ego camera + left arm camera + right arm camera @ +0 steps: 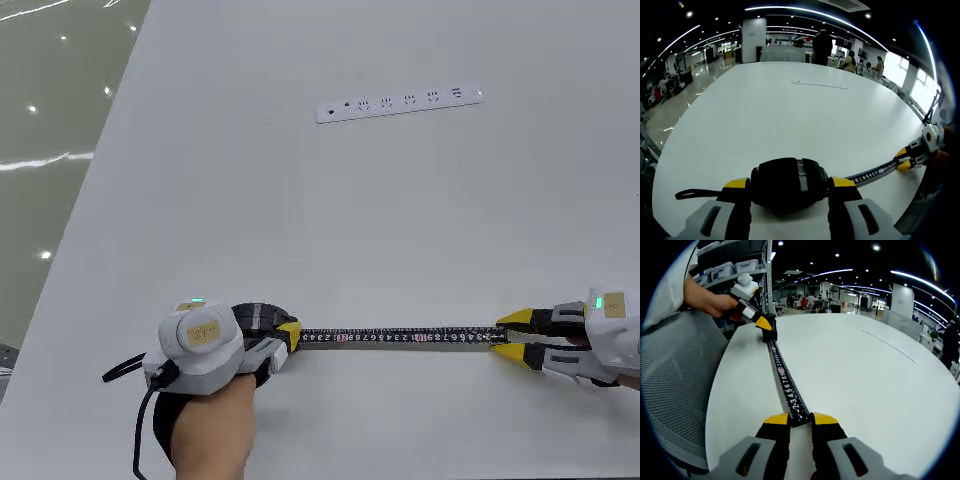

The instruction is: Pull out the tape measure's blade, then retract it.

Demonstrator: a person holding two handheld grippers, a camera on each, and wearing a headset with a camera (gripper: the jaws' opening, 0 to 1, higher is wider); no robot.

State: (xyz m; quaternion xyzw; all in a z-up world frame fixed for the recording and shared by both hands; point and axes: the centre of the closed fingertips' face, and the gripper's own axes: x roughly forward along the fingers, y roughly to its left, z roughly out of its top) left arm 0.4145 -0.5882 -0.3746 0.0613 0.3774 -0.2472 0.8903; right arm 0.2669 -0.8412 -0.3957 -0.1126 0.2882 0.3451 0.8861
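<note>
A black tape measure case (262, 322) rests on the white table near its front left, with my left gripper (288, 336) shut around it. In the left gripper view the case (789, 185) sits between the yellow-tipped fingers (738, 184). The dark numbered blade (400, 337) runs out flat to the right across the table. Its far end is pinched in my right gripper (514, 335). The right gripper view shows the blade (782, 377) leading from my right gripper (799, 418) away to the case (768, 326) held by the left gripper (763, 323).
A white power strip (400, 103) lies on the far part of the table (300, 220). A black wrist strap (122, 369) trails left of the case. The table's left edge drops to a glossy floor. A mesh chair (675, 390) stands beside the table; people and shelves are distant.
</note>
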